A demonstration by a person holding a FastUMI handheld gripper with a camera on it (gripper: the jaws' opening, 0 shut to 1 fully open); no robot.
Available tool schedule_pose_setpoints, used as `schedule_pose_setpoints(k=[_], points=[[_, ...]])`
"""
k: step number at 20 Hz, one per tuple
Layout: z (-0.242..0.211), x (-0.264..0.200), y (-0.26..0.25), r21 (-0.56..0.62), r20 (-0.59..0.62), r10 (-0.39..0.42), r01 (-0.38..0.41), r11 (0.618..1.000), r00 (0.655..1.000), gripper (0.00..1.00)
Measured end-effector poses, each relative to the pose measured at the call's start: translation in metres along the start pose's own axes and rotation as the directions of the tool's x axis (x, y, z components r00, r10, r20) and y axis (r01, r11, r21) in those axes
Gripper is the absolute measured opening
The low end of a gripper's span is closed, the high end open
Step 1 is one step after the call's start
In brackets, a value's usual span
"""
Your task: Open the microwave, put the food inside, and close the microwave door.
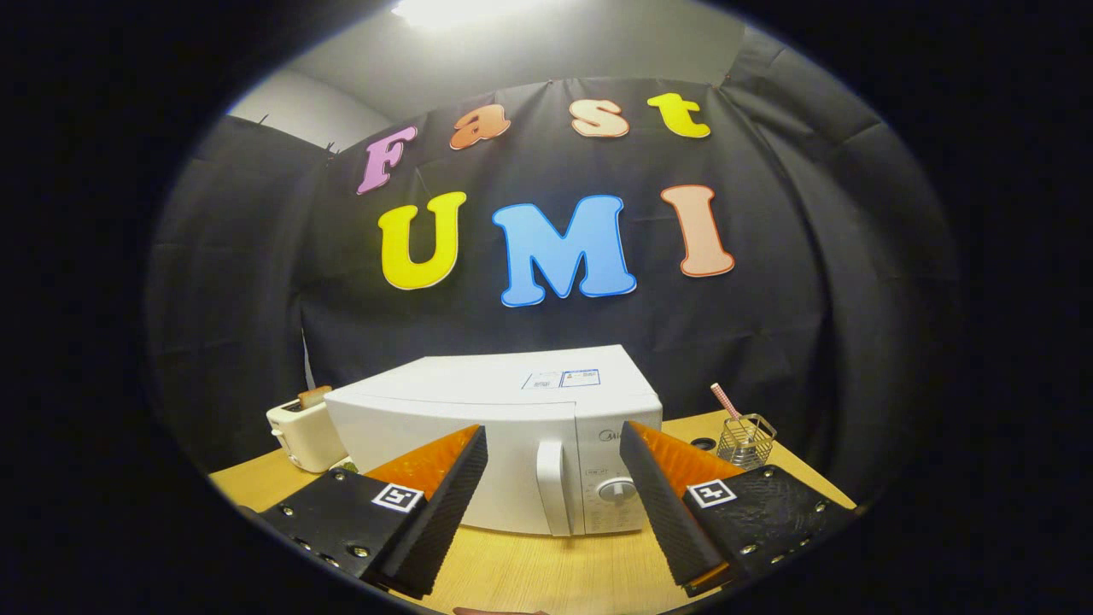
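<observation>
White and shut, the microwave (504, 444) sits on the wooden desk (529, 572) just ahead of the tool (553, 448), whose fingers are spread wide and hold nothing. Its door handle (552, 487) shows between the fingers. A toaster (301, 434) stands at its left, a wire basket (745, 440) to its right.

A fisheye camera is riding on the gripper (553, 444), looking forward along its two spread fingers and slightly down over a wooden table (529, 572). It is facing the front of a closed white microwave (504, 427) from close by, with the booth's black cloth wall (768, 299) rising behind and the ceiling curving in overhead.
</observation>
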State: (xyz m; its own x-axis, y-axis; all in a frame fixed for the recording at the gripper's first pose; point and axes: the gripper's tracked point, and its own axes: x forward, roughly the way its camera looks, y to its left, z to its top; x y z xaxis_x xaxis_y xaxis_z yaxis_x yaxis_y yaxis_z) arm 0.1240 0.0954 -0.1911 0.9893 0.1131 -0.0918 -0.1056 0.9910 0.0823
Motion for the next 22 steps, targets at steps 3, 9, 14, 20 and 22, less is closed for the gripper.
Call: schedule_pose_setpoints(k=[3,9,14,20,22], points=[[-0.016,0.018,0.003,-0.017,-0.014,-0.007,0.007,1.0,1.0,0.97],[-0.049,0.059,-0.006,-0.065,-0.059,-0.083,0.079,0.995,0.995,0.9],[-0.055,0.069,0.0,-0.062,-0.046,-0.092,0.089,0.994,0.995,0.83],[-0.074,0.073,-0.001,0.0,-0.086,-0.125,0.125,0.992,0.988,0.56],[-0.072,0.073,0.0,0.069,-0.1,-0.139,0.147,0.987,0.985,0.3]])
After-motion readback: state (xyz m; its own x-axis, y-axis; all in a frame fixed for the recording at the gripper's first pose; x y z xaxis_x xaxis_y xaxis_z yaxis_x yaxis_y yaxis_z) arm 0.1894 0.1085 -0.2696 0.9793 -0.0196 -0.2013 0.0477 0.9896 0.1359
